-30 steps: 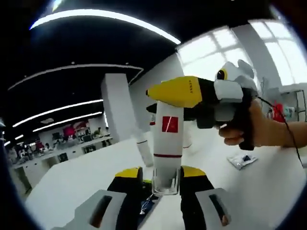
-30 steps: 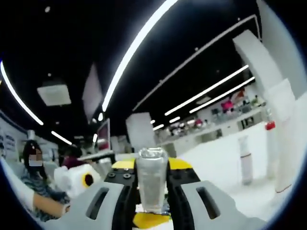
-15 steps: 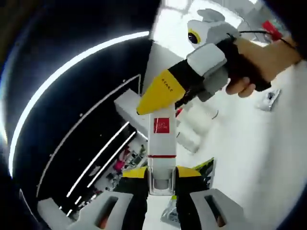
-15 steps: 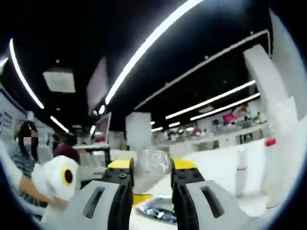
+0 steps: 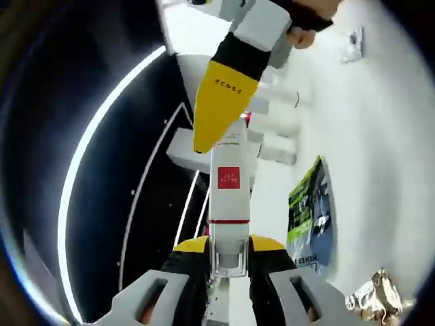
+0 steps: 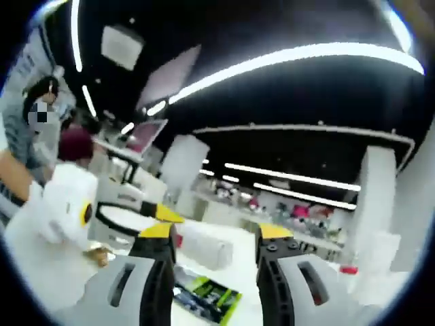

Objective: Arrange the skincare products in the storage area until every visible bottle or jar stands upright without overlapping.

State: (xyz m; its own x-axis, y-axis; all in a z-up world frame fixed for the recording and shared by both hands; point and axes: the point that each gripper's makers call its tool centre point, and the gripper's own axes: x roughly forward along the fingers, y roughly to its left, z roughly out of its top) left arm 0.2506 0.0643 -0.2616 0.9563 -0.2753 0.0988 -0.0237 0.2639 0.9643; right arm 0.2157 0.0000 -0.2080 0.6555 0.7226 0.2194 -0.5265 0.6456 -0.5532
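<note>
While the left gripper clamps the white bottle by its clear cap at six o'clock, the right gripper, jaws apart and empty, should regrip higher before it's stood upright.

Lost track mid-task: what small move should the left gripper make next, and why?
Probably roll the left gripper level and lower the white bottle to the table: its jaws clamp the clear cap end, and the right gripper's jaws stand open.
</note>
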